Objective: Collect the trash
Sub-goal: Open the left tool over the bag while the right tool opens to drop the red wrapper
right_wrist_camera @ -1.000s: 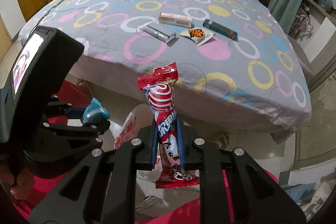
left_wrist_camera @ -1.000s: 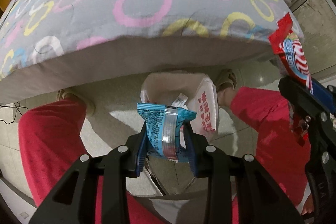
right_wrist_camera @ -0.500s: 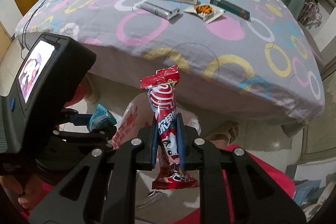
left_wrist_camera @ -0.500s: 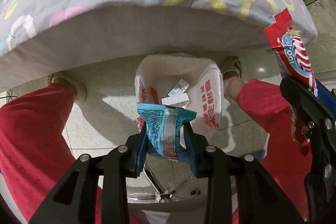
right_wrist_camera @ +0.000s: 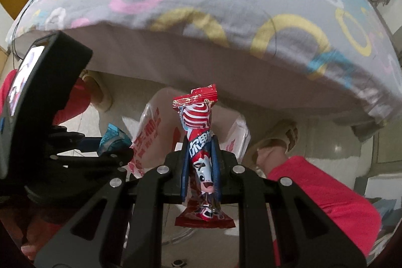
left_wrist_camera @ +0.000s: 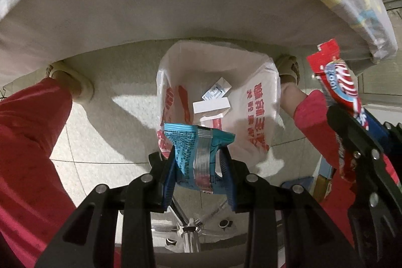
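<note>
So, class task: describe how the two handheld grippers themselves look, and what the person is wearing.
Both the left gripper and the right gripper are matte black, with angular cut-out arms, silver rivets and blue finger pads. The left one carries a small lit screen. The person wears red trousers and beige slippers.

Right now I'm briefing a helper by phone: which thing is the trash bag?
Below the bed's near edge, on the tiled floor between the person's two feet, stands the white plastic bag. Its mouth gapes open, red lettering runs down its sides, and white paper scraps lie inside.
</note>
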